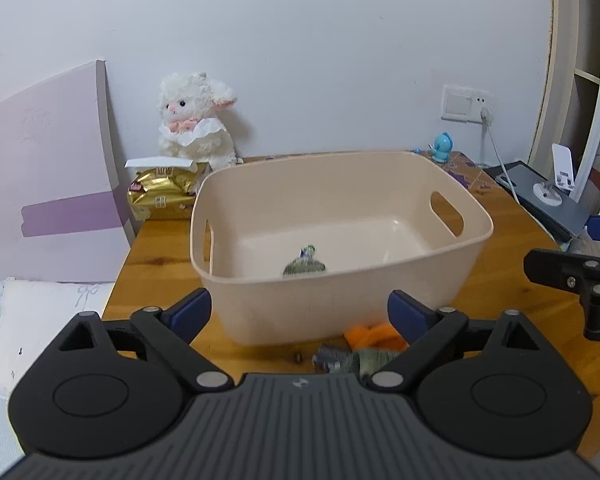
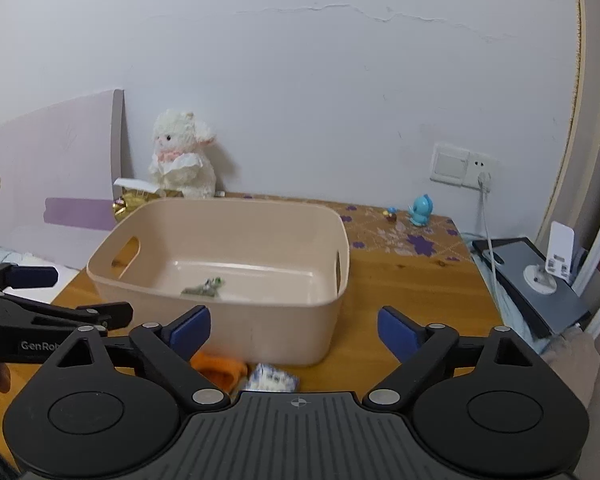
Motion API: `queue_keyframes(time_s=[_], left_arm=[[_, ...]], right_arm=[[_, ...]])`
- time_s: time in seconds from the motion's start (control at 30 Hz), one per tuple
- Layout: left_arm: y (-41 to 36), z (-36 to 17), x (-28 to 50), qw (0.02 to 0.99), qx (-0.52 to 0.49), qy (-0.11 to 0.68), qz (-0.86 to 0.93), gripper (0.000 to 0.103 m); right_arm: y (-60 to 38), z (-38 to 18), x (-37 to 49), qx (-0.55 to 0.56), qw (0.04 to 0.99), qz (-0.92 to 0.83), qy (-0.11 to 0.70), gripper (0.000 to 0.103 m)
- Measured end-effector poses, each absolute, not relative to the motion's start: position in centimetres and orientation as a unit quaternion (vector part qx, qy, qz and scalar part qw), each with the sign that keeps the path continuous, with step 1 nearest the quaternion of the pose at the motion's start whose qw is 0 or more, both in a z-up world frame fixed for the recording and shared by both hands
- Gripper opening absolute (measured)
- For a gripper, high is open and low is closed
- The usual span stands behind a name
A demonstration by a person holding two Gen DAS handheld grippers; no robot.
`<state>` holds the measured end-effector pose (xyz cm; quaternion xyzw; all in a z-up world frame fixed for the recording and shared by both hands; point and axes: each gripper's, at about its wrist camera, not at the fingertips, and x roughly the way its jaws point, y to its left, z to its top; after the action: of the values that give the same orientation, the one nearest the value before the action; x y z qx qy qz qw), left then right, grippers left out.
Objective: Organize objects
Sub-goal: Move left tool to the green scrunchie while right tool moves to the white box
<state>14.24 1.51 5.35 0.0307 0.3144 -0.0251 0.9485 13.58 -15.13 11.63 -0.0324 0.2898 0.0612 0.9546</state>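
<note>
A beige plastic bin (image 1: 320, 184) (image 2: 236, 224) with cut-out handles stands on the wooden table. A small grey-green item (image 1: 304, 265) (image 2: 204, 289) lies on the bin floor. On the table in front of the bin lie an orange item (image 1: 374, 336) (image 2: 220, 364), a grey-green patterned piece (image 1: 340, 360) and a white-blue packet (image 2: 272, 378). My left gripper (image 1: 300, 312) (image 2: 74, 294) is open and empty, just short of the bin's near wall. My right gripper (image 2: 294, 330) (image 1: 572, 246) is open and empty beside it, also facing the bin.
A white plush lamb (image 1: 196, 120) and a gold snack bag (image 1: 160, 192) stand at the back left. At the back right stands a blue bird figure (image 2: 422, 210). Right of the table lies a dark flat device (image 2: 528, 280) with a white stand. A bed (image 1: 28, 320) lies left.
</note>
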Motion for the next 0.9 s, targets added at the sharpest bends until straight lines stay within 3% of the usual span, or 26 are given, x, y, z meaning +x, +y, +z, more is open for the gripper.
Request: queue_keyframes(time_s=[0.17,0.9], left_arm=[[1.6,3.9,12.4,0.944,0.039,0.326,-0.028,0.095],[2.3,-3.5,12.7,0.915,0.059,0.397,-0.047,0.095]], right_arm=[[-15.3,10.0,11.8,-0.035,0.949,0.061,0.306,0.099],[-14.5,0.8,12.6,-0.037,0.903,0.057,0.424,0.099]])
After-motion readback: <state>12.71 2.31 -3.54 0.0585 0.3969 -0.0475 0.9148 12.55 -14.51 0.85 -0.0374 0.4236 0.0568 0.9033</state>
